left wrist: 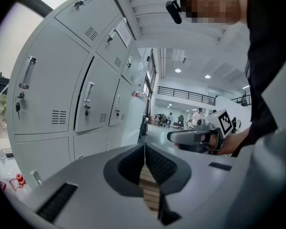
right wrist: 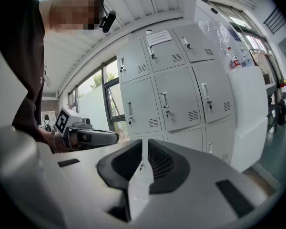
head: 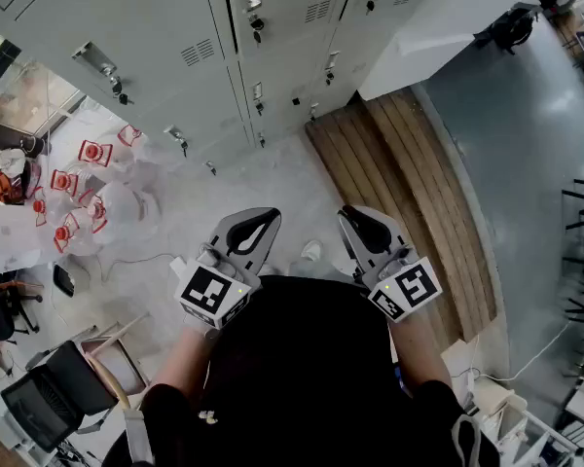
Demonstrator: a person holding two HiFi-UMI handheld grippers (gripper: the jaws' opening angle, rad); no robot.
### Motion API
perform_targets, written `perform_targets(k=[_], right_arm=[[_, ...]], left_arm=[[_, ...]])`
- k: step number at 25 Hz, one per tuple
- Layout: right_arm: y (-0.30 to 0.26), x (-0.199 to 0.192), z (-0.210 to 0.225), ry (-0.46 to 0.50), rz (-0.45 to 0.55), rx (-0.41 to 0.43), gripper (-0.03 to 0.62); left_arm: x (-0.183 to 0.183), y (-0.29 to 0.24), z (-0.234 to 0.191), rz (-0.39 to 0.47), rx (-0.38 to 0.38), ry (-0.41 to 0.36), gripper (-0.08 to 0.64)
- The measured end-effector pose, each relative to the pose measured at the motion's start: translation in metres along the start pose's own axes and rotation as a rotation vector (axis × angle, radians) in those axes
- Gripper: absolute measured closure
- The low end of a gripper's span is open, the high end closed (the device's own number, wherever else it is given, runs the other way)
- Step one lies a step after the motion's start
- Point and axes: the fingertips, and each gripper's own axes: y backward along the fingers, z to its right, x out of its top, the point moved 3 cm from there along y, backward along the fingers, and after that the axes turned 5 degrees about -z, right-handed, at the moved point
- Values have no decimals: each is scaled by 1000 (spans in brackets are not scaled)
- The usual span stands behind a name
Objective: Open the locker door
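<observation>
Pale grey metal locker doors [right wrist: 181, 99] stand upright, long axis vertical, fronts facing the jaws, well ahead. Left gripper [left wrist: 144, 151] and right gripper [right wrist: 144, 151] both have jaws pressed together, nothing between. Only the left gripper view shows a black balcony railing [left wrist: 186, 95] far beyond the jaws.

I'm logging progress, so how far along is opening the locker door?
Nothing looks done yet: the lockers in view appear closed. Nothing is in hand: the left gripper and the right gripper are shut and empty, held close to the person, apart from the lockers. Left to do: reach a door handle, grip it and pull the door open.
</observation>
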Motion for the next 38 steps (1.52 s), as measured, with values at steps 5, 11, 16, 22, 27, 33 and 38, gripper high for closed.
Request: perform_targets(k=[5, 11, 16, 22, 27, 33, 38], right_arm=[[6, -1, 11, -6, -6, 4, 537], [14, 0, 28, -20, 5, 28, 537], [28, -2, 52, -76, 24, 57, 535], [29, -1, 80, -109, 40, 73, 535], [13, -1, 92, -128, 37, 58, 535], [-27, 6, 97, -141, 18, 23, 535], [-76, 16, 97, -139, 5, -1, 535]], left_arm=[[-3, -9, 7, -17, 6, 15, 537], [0, -25, 17, -19, 27, 9, 537], [0, -46, 32, -45, 48, -16, 537], [-8, -61, 37, -89, 88, -15, 537], [-8, -70, 20, -96, 81, 9, 537], [7, -84, -24, -84, 30, 2, 537], [14, -88, -71, -91, -17, 1, 535]])
